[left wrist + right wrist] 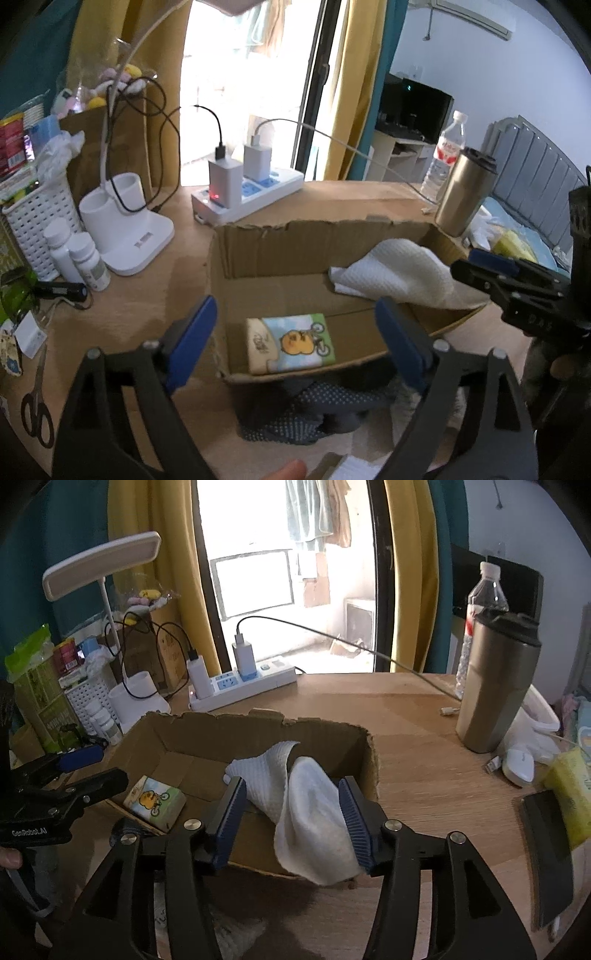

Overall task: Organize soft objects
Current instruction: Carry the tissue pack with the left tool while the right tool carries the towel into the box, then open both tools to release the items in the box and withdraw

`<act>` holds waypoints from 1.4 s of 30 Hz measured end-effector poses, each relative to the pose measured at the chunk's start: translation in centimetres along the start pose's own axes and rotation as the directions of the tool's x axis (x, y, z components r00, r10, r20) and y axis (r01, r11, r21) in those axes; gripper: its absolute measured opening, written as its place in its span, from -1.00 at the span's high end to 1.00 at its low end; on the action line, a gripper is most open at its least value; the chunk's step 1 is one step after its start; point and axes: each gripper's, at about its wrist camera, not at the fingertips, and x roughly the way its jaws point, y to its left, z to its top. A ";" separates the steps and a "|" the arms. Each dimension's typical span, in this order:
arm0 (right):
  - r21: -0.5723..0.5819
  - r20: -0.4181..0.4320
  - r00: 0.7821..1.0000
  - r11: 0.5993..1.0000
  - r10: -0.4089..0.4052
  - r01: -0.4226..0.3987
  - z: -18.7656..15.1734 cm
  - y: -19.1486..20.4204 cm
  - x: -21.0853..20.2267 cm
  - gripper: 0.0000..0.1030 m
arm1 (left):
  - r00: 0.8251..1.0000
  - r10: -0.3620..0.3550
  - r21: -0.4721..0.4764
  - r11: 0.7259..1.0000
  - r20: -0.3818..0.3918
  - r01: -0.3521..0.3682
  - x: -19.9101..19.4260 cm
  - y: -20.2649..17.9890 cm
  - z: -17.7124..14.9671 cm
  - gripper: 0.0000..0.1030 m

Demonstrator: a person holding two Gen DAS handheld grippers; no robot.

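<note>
We note wooden desk (pixel 424 738) carrying cardboard box (pixel 258 727). White cloth (pixel 314 812) drapes over box's near right rim, half inside. Cartoon-print pack (pixel 291 341) lies flat on box floor. Dotted dark fabric (pixel 314 410) outside, against front wall. Right gripper (pixel 291 812) released, jaws straddling cloth, right pad touching. Left gripper (pixel 295 339) released, empty above pack.

A white waffle-textured cloth (pixel 314 812) drapes over the near right wall of an open cardboard box (pixel 258 734), part inside, part hanging out. A small packet printed with a cartoon duck on a bicycle (pixel 291 341) lies flat on the box floor, near the front-left corner.
</note>
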 end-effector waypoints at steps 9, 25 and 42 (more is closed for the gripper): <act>0.015 0.033 0.999 1.000 -0.019 0.018 -0.7 -0.2 -2.3 -0.12 | 0.999 0.001 -0.010 1.000 0.041 0.000 -2.3 -0.2 -0.4 -0.74; 0.032 0.060 0.997 0.999 -0.045 0.043 -2.7 -0.3 -5.8 -0.12 | 0.998 -0.021 0.009 1.000 0.064 0.020 -5.0 -1.6 -2.1 -0.74; 0.026 0.053 0.998 0.999 -0.044 0.043 -5.6 0.6 -7.8 -0.26 | 0.998 -0.039 0.023 0.999 0.046 0.038 -6.4 -2.9 -4.4 -0.74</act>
